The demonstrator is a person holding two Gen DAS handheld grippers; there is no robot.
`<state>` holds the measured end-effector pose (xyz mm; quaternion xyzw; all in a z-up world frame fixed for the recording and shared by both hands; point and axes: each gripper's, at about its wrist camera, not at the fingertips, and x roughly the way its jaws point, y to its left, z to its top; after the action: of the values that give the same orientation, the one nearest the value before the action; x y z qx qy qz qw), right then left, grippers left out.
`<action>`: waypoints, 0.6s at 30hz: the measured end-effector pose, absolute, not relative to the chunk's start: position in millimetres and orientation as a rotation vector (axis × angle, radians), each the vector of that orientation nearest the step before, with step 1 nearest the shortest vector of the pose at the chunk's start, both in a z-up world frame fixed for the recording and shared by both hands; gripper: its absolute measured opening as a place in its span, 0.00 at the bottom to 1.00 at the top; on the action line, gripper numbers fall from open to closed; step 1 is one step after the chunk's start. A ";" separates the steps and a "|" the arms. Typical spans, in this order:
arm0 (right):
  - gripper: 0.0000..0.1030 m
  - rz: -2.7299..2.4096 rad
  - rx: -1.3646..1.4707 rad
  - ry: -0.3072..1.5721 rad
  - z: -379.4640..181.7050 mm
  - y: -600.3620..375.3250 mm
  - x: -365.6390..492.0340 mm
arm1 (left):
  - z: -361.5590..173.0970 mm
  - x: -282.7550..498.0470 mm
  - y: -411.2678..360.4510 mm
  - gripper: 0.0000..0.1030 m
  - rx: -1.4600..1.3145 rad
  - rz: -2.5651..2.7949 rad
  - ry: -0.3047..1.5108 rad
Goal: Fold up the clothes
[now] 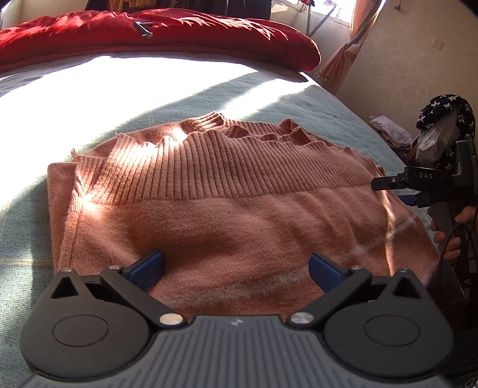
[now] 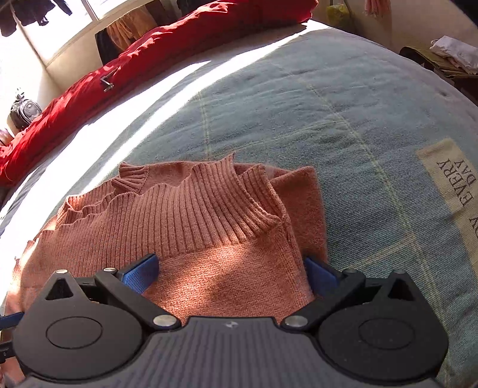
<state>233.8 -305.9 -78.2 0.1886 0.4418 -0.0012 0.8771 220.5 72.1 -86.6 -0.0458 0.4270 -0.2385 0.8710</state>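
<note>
Left wrist view first: the left hand-held gripper [image 1: 236, 268] sits low over the near part of a salmon-pink knitted sweater [image 1: 227, 215], its blue-padded fingers [image 1: 148, 270] spread wide with the knit lying between them, not pinched. The sweater lies folded on the bed [image 1: 30, 215], near its front edge, the plain body nearest and the broad ribbed band [image 1: 209, 167] turned up beyond it, with wavy ribbed cuffs bunched at the far side. At the right edge of this view the right hand-held gripper [image 1: 385, 183] reaches in over the sweater's side, a person's fingers [image 1: 448, 238] wrapped round its handle. From the right wrist view, that gripper [image 2: 231, 270] is likewise spread apart, one blue pad [image 2: 140, 273] resting on the knit and the other at the sweater's folded right edge, gripping nothing. Past the garment the pale blue-green bedcover [image 2: 298, 89] runs back, crossed by a bright band of sunlight, with a cream label [image 2: 454, 185] reading "EVERY DAY" toward the bed's right side. Along the far edge of the bed lies a red quilt [image 1: 149, 38] with a small metal object [image 1: 143, 28] on it. Beyond the bed's right side, a dark star-printed cloth [image 1: 448, 110] hangs over some clutter, and a peach curtain [image 1: 343, 56] hangs by the window.
</note>
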 end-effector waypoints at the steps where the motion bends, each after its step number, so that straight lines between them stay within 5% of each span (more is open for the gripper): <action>1: 1.00 0.005 0.390 0.916 -78.8 -306.1 232.4 | -87.4 218.8 71.1 1.00 -0.094 -0.488 0.882; 18: 1.00 0.055 0.335 0.838 -86.1 -303.0 218.3 | -81.8 234.2 70.7 1.00 -0.121 -0.478 0.983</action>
<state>218.3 -303.0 -86.1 0.1620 0.4049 0.0268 0.8995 234.2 70.7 -81.8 -0.0574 0.4670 -0.2272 0.8526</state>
